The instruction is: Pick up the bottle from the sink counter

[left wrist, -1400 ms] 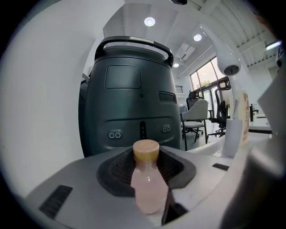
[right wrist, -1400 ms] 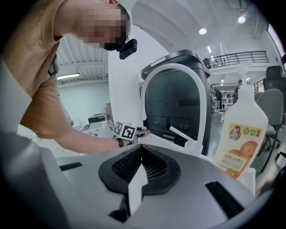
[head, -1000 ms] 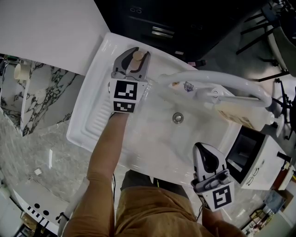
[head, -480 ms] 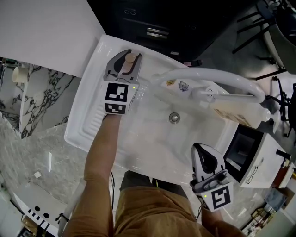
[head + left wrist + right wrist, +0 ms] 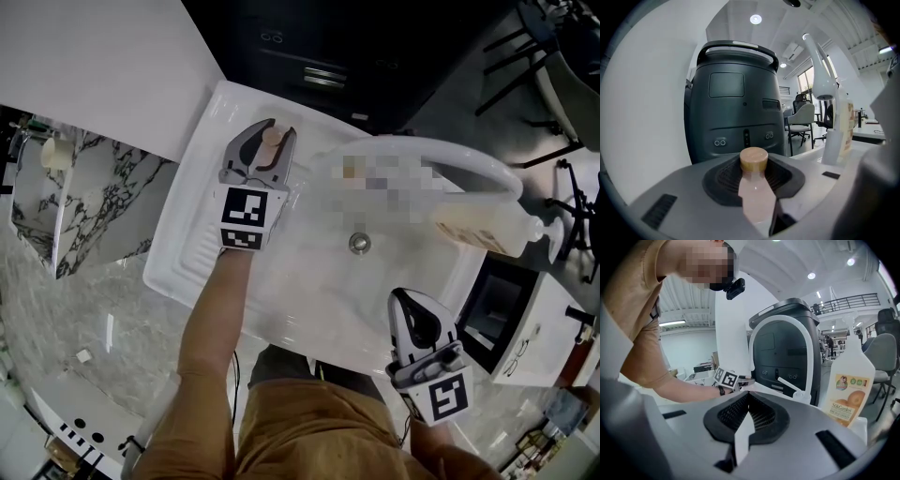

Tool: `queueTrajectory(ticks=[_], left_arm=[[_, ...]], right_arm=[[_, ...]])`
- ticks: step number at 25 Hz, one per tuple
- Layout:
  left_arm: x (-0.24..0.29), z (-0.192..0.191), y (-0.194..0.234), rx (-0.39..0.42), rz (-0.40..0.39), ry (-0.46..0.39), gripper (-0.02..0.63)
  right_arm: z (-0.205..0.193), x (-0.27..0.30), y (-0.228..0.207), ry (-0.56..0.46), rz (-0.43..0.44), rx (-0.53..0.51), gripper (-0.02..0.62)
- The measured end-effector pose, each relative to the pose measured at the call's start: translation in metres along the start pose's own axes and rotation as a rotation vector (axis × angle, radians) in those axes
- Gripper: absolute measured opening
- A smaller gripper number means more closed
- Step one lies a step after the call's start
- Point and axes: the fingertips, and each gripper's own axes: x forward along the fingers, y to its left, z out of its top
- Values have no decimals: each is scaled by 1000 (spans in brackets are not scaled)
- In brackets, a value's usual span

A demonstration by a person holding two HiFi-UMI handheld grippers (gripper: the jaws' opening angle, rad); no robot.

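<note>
Little has moved since the earlier frames: our left gripper [image 5: 269, 133] is keeping its clamp on the small bottle [image 5: 757, 197] over much the same back-left corner of the sink counter [image 5: 183, 248], and our right gripper [image 5: 409, 298] is staying by the front-right rim. We are pressing the left jaws partway closed against the bottle's pale pink body, with its tan round cap [image 5: 753, 159] showing just past the pads; we cannot tell whether its base is clear of the counter. We are holding the right jaws together at the tips with nothing between them. Beyond them a pump bottle [image 5: 848, 390] is standing on the right side of the counter, its label reading "SilkGarden" over pictured oranges. A white arched faucet [image 5: 450, 155] is curving above the drain [image 5: 359, 243], and a dark grey machine [image 5: 736, 103] is standing behind the sink
</note>
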Motion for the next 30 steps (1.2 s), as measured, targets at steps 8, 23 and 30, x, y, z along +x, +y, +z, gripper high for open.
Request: queueTrajectory(ticks=[8,23,30], left_arm=[[-22,14,-5,22,-2,4,126],[-76,67,-30,39,-42,-26,124],[-106,90,-41,48,-62,-41,126]], right_arm=[[6,-8,7,-16,-2,-27,5],[40,-27,24,-94,5,-69,5],[54,-33,32,-127,6,-85,5]])
